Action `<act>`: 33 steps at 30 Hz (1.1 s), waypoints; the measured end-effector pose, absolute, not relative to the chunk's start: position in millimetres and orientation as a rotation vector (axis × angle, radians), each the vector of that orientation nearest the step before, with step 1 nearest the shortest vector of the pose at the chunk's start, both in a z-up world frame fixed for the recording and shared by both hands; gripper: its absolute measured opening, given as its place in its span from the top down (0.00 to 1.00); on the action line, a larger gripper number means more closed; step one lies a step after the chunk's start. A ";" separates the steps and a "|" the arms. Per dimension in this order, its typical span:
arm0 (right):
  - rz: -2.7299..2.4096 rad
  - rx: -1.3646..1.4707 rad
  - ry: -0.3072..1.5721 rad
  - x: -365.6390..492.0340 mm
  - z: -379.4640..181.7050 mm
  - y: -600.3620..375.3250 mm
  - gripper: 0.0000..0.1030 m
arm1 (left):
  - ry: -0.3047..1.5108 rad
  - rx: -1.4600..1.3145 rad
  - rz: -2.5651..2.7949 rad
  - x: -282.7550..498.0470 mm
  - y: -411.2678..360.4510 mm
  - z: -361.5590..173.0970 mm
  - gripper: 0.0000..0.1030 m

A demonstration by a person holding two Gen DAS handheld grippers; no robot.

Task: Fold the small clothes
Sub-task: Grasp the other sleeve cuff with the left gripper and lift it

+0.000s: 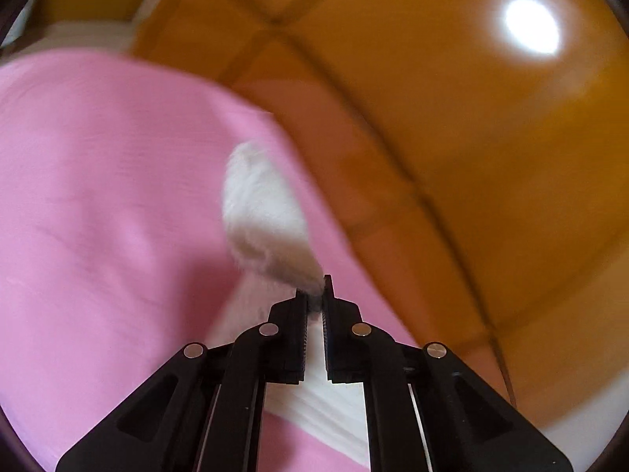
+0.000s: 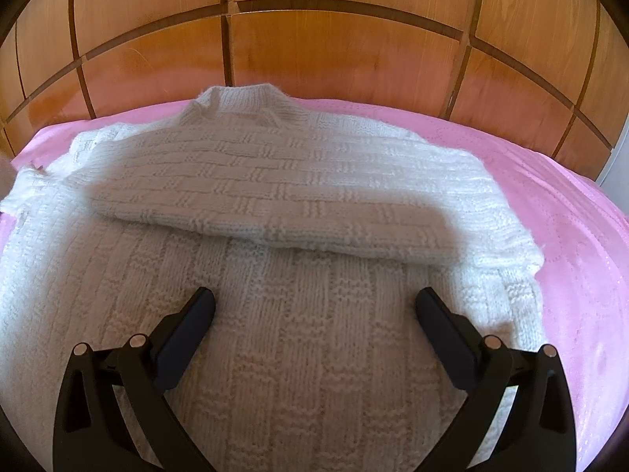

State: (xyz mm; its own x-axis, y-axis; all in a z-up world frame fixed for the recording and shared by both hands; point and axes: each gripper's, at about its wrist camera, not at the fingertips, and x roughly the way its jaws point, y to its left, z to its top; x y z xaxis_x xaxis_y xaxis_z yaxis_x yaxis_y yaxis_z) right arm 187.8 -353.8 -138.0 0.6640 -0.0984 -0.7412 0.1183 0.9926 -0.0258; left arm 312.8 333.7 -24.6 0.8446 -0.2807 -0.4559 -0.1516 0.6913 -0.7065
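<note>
In the left wrist view, the left gripper (image 1: 314,295) has its jaws clamped on a blurred tip of white knit, probably a sleeve end (image 1: 263,216) lifted for folding across, above the pink bed cover (image 1: 98,196). In the right wrist view, the right gripper (image 2: 314,306) hovers with jaws wide apart and empty over the white sweater (image 2: 275,181), which lies flat on the bed, one sleeve already folded across its chest, before a wooden panelled headboard (image 2: 334,51).

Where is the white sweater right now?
Right wrist view: white sweater lies on the pink bedspread before the wooden headboard, under the open right gripper.
</note>
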 end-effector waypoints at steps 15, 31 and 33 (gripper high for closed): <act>-0.092 0.079 0.835 185.4 -132.3 -363.6 0.03 | 0.840 -0.459 -0.586 280.4 40.8 -50.2 0.94; 0.334 0.338 0.920 236.8 -96.8 -274.9 0.68 | 0.836 -0.426 -0.415 201.7 89.6 -73.5 0.43; 0.339 0.359 0.953 253.3 -104.8 -261.7 0.68 | 0.835 -0.415 -0.414 193.9 92.5 -75.7 0.43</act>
State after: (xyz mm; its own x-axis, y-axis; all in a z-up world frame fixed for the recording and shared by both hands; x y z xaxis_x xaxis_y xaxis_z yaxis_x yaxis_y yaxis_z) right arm 253.3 -261.7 -104.8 0.5356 0.4329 -0.7250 -0.1220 0.8892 0.4409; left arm 193.9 92.5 -75.7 0.6021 -0.5049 -0.6185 0.1873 0.8424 -0.5053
